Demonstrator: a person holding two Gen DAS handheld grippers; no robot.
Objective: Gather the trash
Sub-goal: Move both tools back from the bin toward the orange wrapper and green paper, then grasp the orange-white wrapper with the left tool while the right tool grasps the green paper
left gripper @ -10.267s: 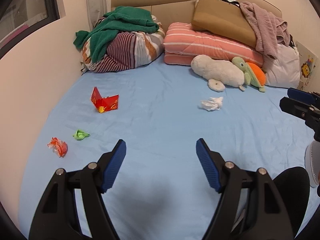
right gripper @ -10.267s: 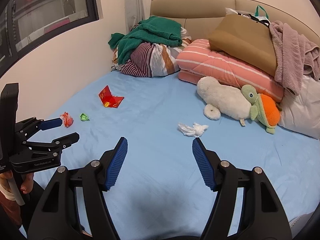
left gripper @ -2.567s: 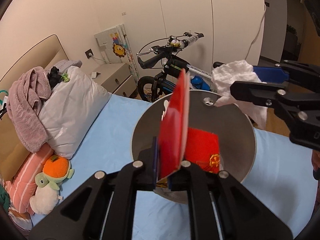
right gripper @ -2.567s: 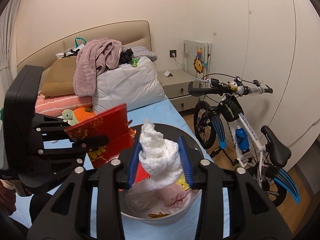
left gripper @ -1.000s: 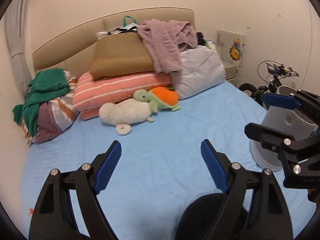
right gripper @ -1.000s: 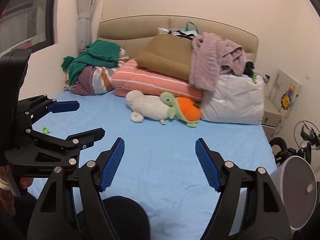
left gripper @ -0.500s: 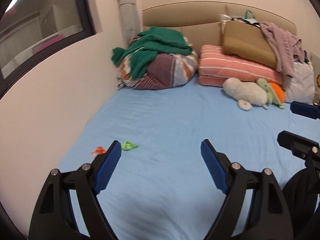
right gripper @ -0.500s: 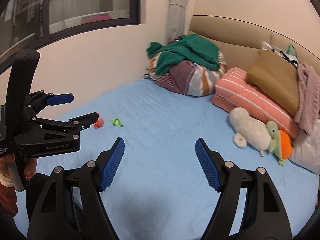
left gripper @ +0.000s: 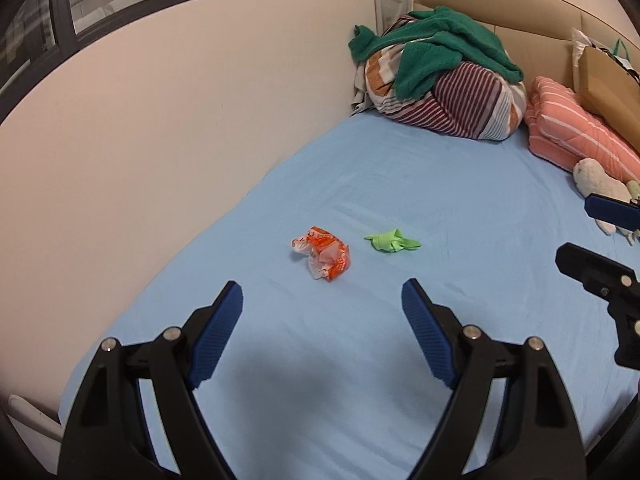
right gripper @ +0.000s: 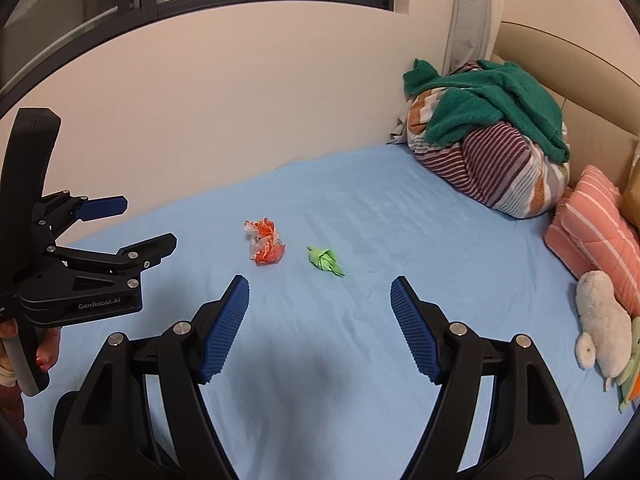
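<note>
Both the left gripper [left gripper: 322, 300] and right gripper [right gripper: 320, 294] hover wide apart, holding nothing. An orange wrapper [left gripper: 323, 258] and green wrapper [left gripper: 391, 241] lie near each other on the blue sheet [left gripper: 440, 184].

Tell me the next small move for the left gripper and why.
Probably ease the left gripper forward and down over the orange wrapper. It is open and empty, the wrapper lies on the blue sheet just ahead, and the green scrap sits apart.

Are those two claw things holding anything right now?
No. The left tool and the right tool are both open with nothing between their pads. The orange wrapper and green scrap lie loose on the blue sheet.
</note>
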